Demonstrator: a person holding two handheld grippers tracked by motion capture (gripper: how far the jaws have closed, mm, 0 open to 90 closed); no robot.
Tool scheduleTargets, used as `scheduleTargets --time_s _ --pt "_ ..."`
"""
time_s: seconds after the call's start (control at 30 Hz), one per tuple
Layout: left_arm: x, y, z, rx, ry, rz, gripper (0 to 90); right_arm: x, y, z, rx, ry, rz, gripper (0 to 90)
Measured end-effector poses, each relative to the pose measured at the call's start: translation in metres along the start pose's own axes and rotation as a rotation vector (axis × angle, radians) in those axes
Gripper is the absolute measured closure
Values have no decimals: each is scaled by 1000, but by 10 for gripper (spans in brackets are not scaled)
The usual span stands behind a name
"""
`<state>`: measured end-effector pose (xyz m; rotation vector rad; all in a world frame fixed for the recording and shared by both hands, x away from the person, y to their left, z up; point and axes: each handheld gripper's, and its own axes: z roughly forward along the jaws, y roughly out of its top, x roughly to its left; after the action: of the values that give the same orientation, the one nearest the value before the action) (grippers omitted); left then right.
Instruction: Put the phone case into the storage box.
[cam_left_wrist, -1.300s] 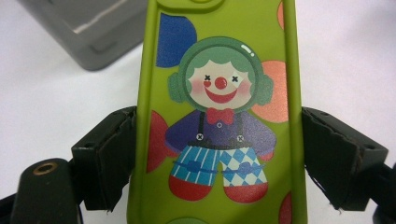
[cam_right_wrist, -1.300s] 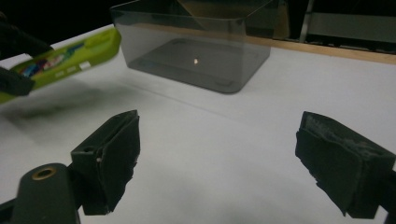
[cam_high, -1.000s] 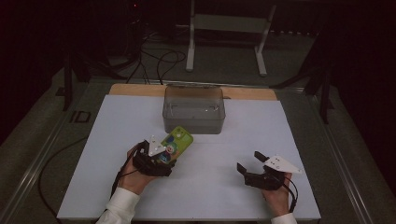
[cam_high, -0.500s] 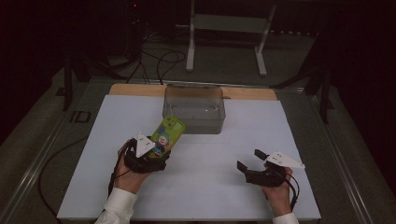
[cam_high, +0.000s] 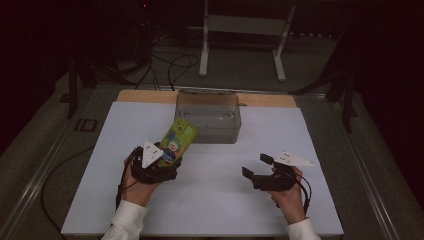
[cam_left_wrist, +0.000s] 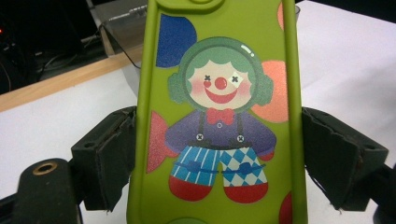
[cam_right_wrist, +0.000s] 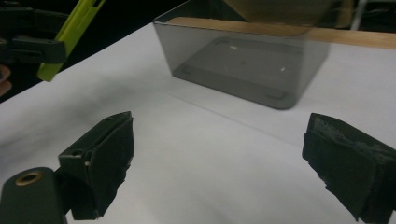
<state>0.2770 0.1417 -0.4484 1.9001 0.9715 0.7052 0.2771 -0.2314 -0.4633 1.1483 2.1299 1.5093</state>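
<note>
1. High view: a green phone case (cam_high: 177, 142) with a clown print is clamped in the left hand-held gripper (cam_high: 167, 159), lifted off the white table (cam_high: 100, 200) and tilted so that its far end leans forward of the jaws.
2. In the left gripper view the case (cam_left_wrist: 219, 112) is seen pressed by the edges between both black pads (cam_left_wrist: 114, 154), printed side facing the camera.
3. A clear grey bin (cam_high: 208, 116) stands just ahead of the left hand-held gripper, beyond the tip of the case, and appears empty.
4. The right hand-held gripper (cam_high: 256, 167) is held with its jaws apart and nothing between them, well to the right of the case; in the right gripper view the bin (cam_right_wrist: 243, 60) lies ahead of it.
5. The step in hand is judged to be the carrying of the case towards the bin.
6. For the next move, the case would need to be brought forward above the bin's opening, lowered inside, and only then released, so that the rim is not struck.
</note>
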Motion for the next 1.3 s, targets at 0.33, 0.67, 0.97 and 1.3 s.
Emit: scheduleTargets --time_s 0.33,0.67,0.97,1.3 --pt "-6 2 4 -7 -8 16 159 21 22 24 43 76 -8 93" --pt "-15 4 7 -14 -24 27 159 38 38 46 74 132 -18 96" --pt "-26 3 9 -25 -55 44 159 50 56 64 77 186 2 116" --pt "-32 5 7 -47 -68 47 159 59 65 79 68 227 10 219"
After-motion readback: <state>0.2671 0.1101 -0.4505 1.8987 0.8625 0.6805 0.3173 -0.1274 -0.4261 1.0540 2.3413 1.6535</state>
